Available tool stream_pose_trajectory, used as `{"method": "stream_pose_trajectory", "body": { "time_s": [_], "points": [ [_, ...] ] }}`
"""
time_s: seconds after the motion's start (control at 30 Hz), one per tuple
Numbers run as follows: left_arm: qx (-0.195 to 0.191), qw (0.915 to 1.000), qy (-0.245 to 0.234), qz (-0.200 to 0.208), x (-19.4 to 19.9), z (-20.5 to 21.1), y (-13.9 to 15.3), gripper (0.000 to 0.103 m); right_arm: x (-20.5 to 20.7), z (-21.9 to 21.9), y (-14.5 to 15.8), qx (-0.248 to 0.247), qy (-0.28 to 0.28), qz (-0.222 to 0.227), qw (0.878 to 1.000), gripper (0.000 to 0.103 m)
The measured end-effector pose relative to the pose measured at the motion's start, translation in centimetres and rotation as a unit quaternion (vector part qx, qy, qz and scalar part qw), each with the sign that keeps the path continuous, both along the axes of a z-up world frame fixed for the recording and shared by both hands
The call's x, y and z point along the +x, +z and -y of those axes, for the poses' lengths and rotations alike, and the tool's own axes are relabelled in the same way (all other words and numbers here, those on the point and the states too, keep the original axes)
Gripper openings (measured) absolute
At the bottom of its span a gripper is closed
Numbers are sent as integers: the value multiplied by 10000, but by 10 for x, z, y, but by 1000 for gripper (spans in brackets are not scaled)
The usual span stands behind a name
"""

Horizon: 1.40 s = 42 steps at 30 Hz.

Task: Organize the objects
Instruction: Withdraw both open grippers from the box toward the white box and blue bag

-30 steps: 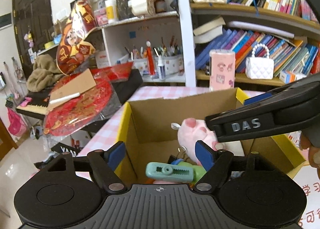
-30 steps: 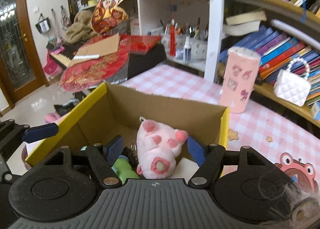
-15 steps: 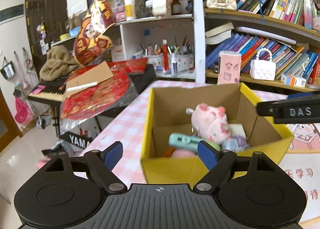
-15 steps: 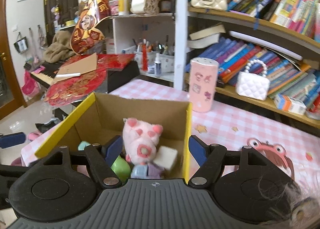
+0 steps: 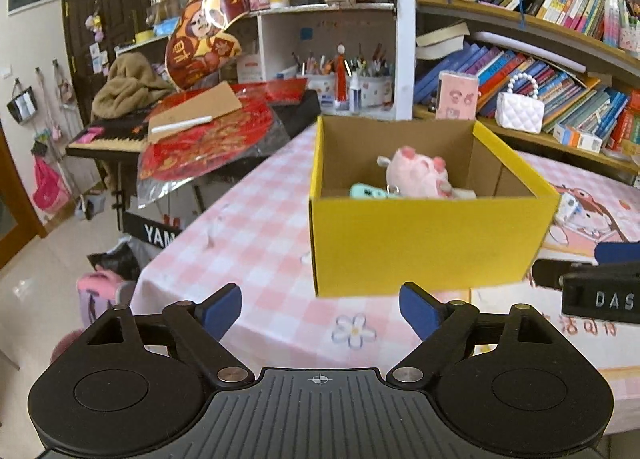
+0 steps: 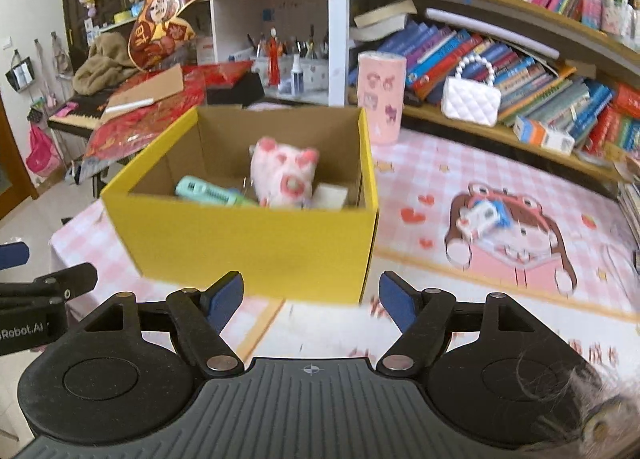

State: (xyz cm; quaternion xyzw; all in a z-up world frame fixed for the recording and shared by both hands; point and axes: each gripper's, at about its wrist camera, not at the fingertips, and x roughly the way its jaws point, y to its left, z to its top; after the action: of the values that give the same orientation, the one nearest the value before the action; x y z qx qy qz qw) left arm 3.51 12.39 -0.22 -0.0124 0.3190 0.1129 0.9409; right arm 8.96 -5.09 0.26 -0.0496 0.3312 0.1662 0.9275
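On the checked cloth stood the box (yellow outside, brown within), holding a teal clip at left and a pink plush at right. Both grippers, left then right, hung short of it, jaws opening, nothing between them.
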Motion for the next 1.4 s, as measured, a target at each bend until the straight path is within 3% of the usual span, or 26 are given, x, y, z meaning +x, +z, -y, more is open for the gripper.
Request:
{"method": "stream_pose_trajectory", "body": {
  "time_s": [0.4,0.7,1.4],
  "points": [
    [-124,9995,-146,-234,-28,3,-13,91,-42,9,-18,-154,-290,-229,9992,77],
    [-201,9974,-578,-379,-37,21,-21,91,-63,22,-24,-215,-664,-320,9970,77],
    [-306,9857,-1570,-534,-9,78,-29,91,-68,83,-29,-251,-1754,-479,9830,81]
  ]
}}
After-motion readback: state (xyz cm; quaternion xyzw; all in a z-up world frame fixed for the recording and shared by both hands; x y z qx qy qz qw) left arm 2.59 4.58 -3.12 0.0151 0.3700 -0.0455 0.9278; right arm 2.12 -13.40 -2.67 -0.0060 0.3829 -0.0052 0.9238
